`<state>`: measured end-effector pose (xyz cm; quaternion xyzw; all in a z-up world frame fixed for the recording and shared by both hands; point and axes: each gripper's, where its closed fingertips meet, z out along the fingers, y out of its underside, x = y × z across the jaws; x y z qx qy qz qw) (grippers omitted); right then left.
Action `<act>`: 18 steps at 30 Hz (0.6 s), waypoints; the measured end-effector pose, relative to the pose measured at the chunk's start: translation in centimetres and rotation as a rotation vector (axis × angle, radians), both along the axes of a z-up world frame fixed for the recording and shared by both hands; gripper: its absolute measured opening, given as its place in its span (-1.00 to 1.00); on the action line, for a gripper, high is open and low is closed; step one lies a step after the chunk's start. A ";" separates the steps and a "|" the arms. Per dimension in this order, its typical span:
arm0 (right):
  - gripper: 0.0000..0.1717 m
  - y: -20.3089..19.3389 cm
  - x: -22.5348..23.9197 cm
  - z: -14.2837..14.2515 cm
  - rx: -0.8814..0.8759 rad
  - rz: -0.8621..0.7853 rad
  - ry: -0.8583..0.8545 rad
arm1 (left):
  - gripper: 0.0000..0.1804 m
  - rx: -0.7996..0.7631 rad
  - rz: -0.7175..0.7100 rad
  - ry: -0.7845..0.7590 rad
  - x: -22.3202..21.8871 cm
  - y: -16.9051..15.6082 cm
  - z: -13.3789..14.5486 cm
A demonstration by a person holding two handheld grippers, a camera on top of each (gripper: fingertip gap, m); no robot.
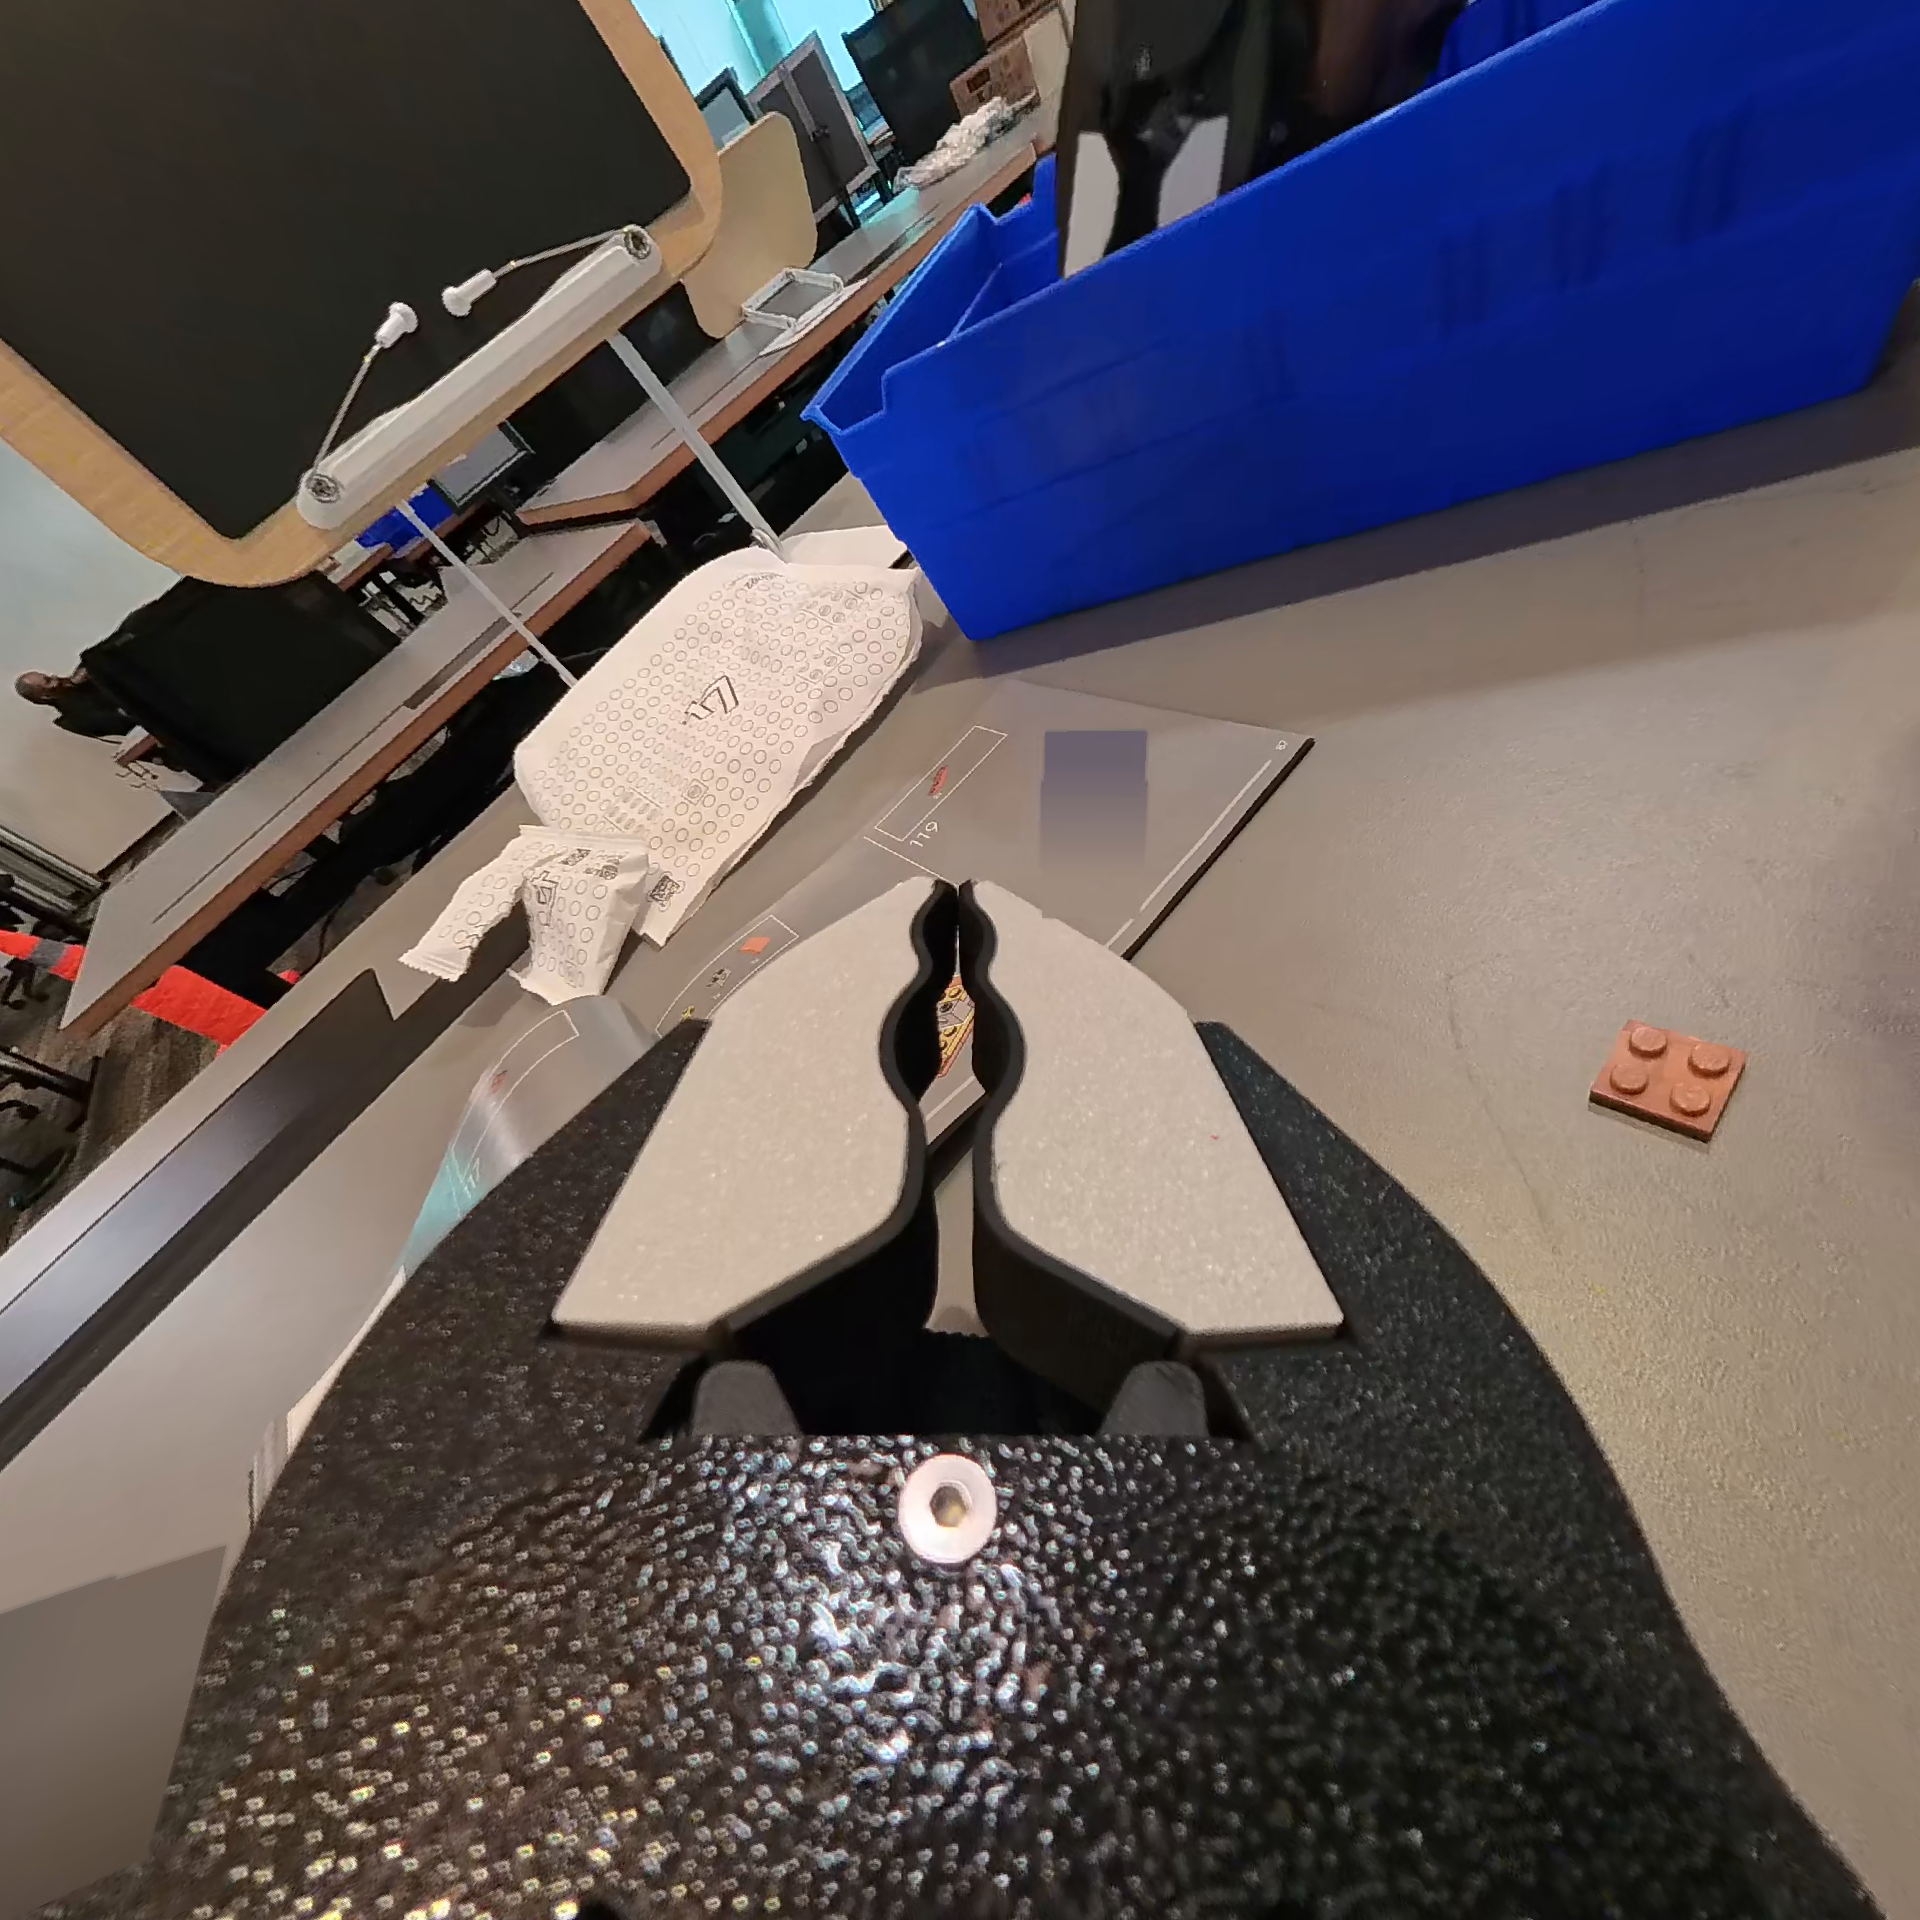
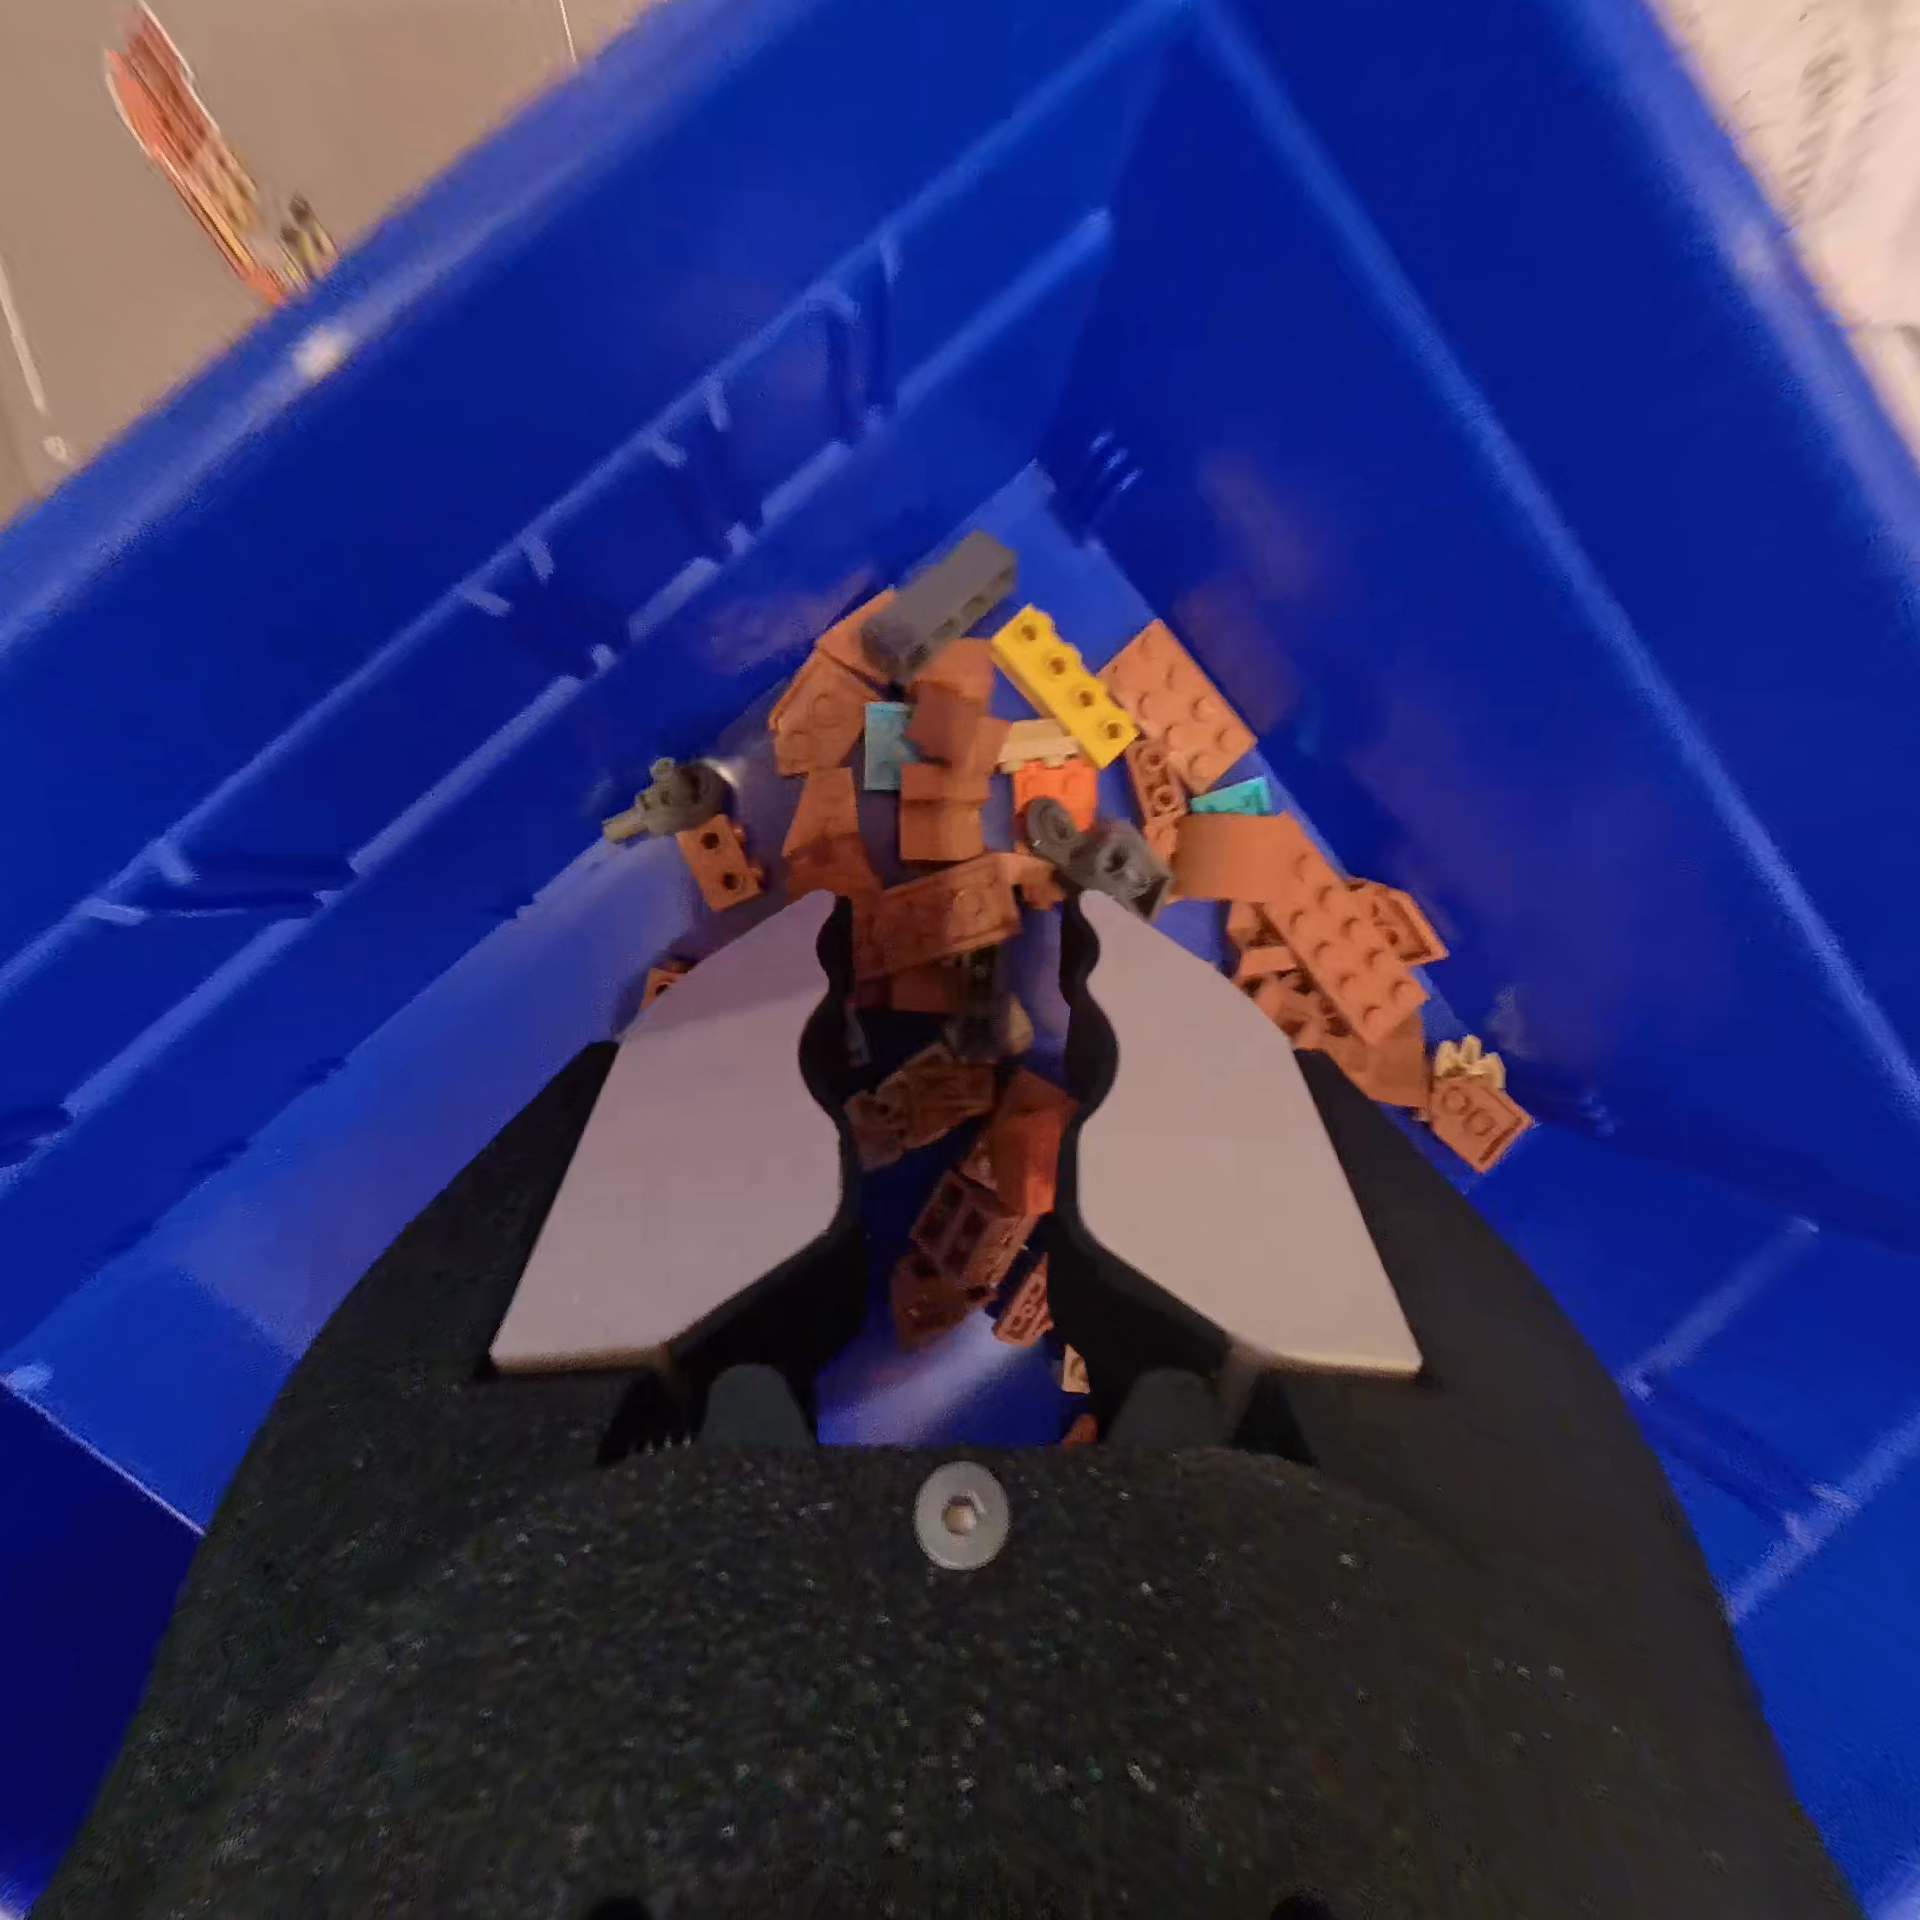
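LEFT TOOL: I'm holding my left tool (image 1: 956, 891) closed, the fingertips meeting with nothing between them. It's hovering low over the table (image 1: 1507, 1351).
UNDER LEFT TOOL: I'm looking down at a printed booklet page (image 1: 1195, 831) lying flat on the table, directly beneath and ahead of the tips.
THINGS, LEFT: A brown four-stud plate (image 1: 1665, 1081) is lying on its own on the table, off to the right of the tool and well apart from it. A large white paper bag (image 1: 717, 717) and a small crumpled one (image 1: 540, 920) are lying ahead-left of the tips. The blue bin (image 1: 1351, 364) is standing ahead-right, beyond the booklet.
RIGHT TOOL: I'm holding my right tool (image 2: 956, 914) open, nose-down inside the blue bin (image 2: 1507, 623), gripping nothing.
THINGS, RIGHT: The tips are straddling a long brown plate (image 2: 925, 920) on top of a brick pile (image 2: 966, 1143). Its left end is sitting right at the left finger (image 2: 727, 1091); I'm seeing a gap at the right finger (image 2: 1195, 1091), so neither pad is clamping.
AROUND RIGHT TIPS: A dark grey connector piece (image 2: 1107, 862) is lying just beyond the right tip. A yellow brick (image 2: 1060, 686) and a grey brick (image 2: 940, 603) are lying farther ahead, towards the bin corner. More brown plates (image 2: 1340, 945) are piled right of the tool.
VISIBILITY: The right view is blurring, so I can't tell exact contact at the left finger.
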<state>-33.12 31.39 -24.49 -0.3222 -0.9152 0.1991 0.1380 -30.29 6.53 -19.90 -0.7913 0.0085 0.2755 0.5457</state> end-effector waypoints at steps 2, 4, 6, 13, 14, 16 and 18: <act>-0.52 0.0 0.3 -1.0 0.033 -0.005 -0.032 | -1.00 0.001 0.000 0.000 0.0 0.0 0.0; -0.58 -0.1 0.3 -1.1 0.025 -0.005 -0.038 | -1.00 0.002 0.000 -0.001 0.0 0.0 0.0; -0.67 0.5 0.0 -1.0 0.048 -0.016 -0.021 | -1.00 0.002 0.000 -0.001 0.0 0.0 0.0; -0.77 2.9 -1.6 0.5 0.109 -0.111 0.074 | -1.00 0.000 -0.001 -0.001 0.0 0.0 0.0; -0.77 3.6 -1.7 0.7 0.138 -0.129 0.088 | -1.00 -0.001 0.000 -0.001 0.0 0.0 0.0; -0.77 4.6 -2.0 0.9 0.172 -0.162 0.106 | -1.00 -0.002 0.000 0.000 0.0 0.0 0.0; -0.77 5.1 -2.3 1.3 0.174 -0.190 0.125 | -1.00 -0.002 0.000 0.000 0.0 0.0 0.0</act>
